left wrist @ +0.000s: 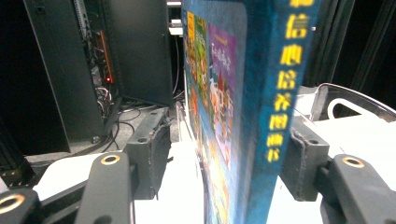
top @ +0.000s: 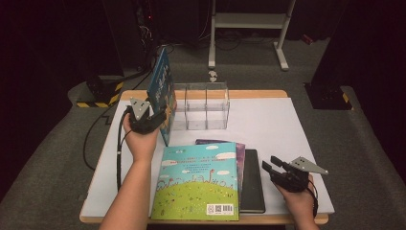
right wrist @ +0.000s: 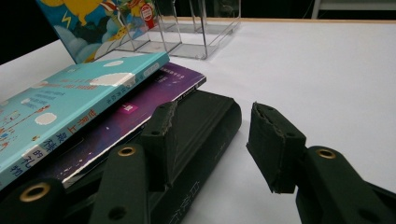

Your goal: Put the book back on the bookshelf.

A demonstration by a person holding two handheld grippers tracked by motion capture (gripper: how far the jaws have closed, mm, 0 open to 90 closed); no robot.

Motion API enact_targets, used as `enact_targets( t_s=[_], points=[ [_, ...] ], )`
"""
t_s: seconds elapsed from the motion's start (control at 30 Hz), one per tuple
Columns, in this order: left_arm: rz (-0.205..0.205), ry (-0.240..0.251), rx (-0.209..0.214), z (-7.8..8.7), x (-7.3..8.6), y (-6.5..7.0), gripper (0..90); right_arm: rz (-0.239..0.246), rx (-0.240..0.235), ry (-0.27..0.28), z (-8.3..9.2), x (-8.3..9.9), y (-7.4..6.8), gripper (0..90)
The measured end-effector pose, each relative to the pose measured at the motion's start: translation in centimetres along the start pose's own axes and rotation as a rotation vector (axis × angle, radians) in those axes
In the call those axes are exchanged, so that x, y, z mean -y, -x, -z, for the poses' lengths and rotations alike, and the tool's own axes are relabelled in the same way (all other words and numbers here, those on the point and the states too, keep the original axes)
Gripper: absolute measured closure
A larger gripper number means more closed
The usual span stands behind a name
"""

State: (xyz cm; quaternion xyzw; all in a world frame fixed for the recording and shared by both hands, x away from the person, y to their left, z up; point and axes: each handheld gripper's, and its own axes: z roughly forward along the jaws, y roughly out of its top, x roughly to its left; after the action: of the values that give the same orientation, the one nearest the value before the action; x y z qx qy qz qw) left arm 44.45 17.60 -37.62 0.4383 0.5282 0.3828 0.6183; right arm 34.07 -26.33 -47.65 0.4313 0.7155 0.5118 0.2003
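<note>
A blue picture book [top: 162, 91] stands upright on its edge at the left end of a clear plastic organizer [top: 203, 103]. My left gripper [top: 160, 115] straddles its spine [left wrist: 275, 93]; the left pad stands clear of the cover and the right pad sits at the spine, so the jaws are open. A teal book [top: 198, 179] lies on a purple book [top: 239, 146] and a black book [top: 252, 184] at the table's front. My right gripper [top: 270, 163] hovers open beside the black book [right wrist: 205, 116], nothing between its pads.
The white table top [top: 268, 120] has bare room to the right of the stack and the organizer. A cable [top: 118, 158] trails from my left gripper along the table's left side. A white metal frame [top: 249, 21] stands on the floor beyond the table.
</note>
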Motion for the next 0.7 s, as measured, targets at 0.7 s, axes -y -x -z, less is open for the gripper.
enact_targets(
  t_s=[0.7],
  points=[
    [0.035,-0.103,0.033,3.0,1.7,-1.4,37.3,0.014,-0.004,-0.013,-0.3,0.1,-0.3,52.1]
  ],
)
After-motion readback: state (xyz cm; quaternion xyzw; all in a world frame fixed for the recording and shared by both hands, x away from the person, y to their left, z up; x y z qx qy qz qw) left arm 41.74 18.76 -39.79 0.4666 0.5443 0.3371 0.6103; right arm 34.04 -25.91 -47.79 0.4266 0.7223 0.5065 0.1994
